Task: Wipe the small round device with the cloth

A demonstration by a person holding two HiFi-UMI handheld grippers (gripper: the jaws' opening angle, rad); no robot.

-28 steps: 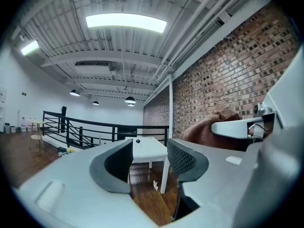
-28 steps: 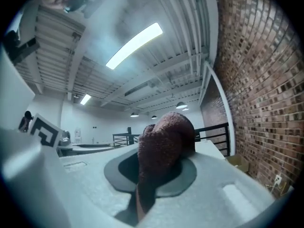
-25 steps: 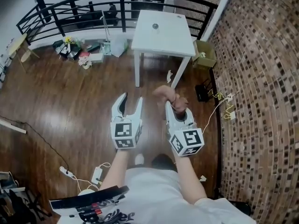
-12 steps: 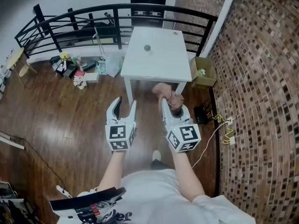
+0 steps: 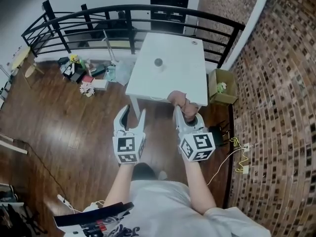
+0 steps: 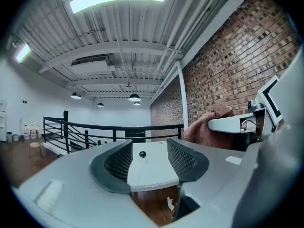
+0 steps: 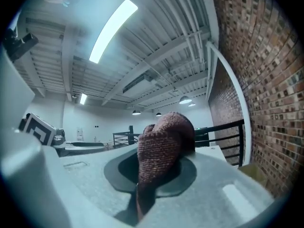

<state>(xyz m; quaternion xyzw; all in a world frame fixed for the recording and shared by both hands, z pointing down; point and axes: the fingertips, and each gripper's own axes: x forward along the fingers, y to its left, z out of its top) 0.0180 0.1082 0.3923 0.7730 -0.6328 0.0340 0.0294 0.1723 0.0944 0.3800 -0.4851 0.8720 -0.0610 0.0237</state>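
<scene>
A: Right claw (image 5: pixel 186 113) status?
B: Clenched on the cloth (image 5: pixel 178 99), arm reaching forward to the tabletop (image 5: pixel 185 78) near edge.
A: Left claw (image 5: pixel 132 111)?
B: Jaws apart, empty, held alongside over the floor (image 5: pixel 74 117). Small round device (image 5: pixel 158 62) sits mid-tabletop, well apart from both.

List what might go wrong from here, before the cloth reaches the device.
1. The small round device stands alone on the table. A swipe may shove it toward an edge, and the left gripper is empty, far from steadying it.
2. The cloth bulges in a wad past the right gripper, so contact may be clumsy.
3. Cables on the floor at the right could trip the person.
</scene>
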